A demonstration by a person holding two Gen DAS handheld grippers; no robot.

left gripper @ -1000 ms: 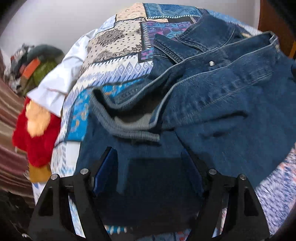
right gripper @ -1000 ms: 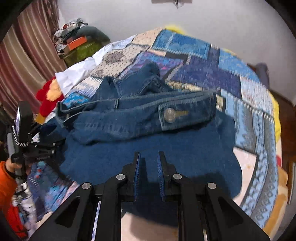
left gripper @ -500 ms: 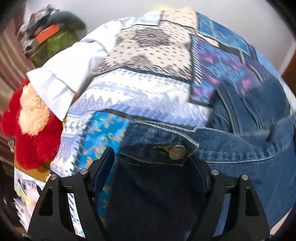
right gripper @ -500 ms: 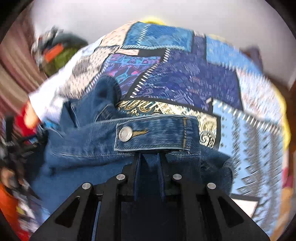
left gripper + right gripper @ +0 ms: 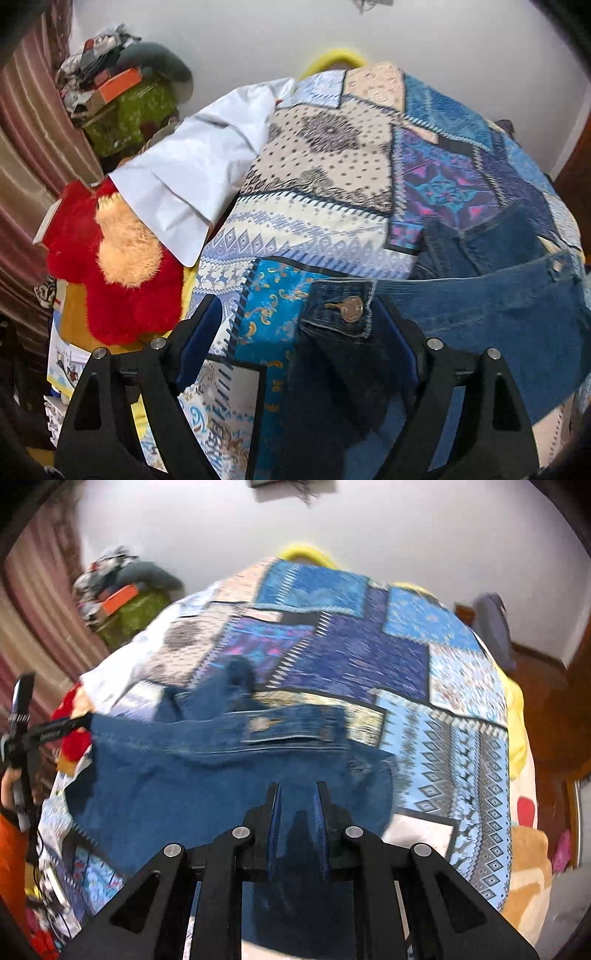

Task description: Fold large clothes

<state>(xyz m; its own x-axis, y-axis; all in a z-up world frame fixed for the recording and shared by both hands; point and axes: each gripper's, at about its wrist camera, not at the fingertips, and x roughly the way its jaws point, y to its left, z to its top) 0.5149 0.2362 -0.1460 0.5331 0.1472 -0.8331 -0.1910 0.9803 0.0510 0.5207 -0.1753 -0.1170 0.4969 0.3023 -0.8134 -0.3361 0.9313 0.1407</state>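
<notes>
A dark blue denim jacket [image 5: 491,306] lies on a patchwork bedspread [image 5: 325,177]. In the left wrist view my left gripper [image 5: 295,332] is wide open, its fingers on either side of the jacket's buttoned hem corner [image 5: 343,310], which hangs between them. In the right wrist view the jacket [image 5: 207,782] spreads across the bed under my right gripper [image 5: 297,805]. Its jaws stand a narrow gap apart with denim below them. I cannot tell whether they pinch cloth. The left gripper also shows at the far left of the right wrist view [image 5: 55,731], at the jacket's left edge.
A white pillow [image 5: 192,181] and a red plush toy [image 5: 110,273] lie at the bed's left side. A cluttered pile [image 5: 122,96] stands by striped curtains [image 5: 26,155]. A wooden floor [image 5: 539,709] and white wall [image 5: 369,528] lie beyond the bed.
Both cameras tilted up and pulled back, so more of the bedspread and wall show. The jacket's buttoned hem shifted right and lower in the left view; the right view is motion-blurred.
</notes>
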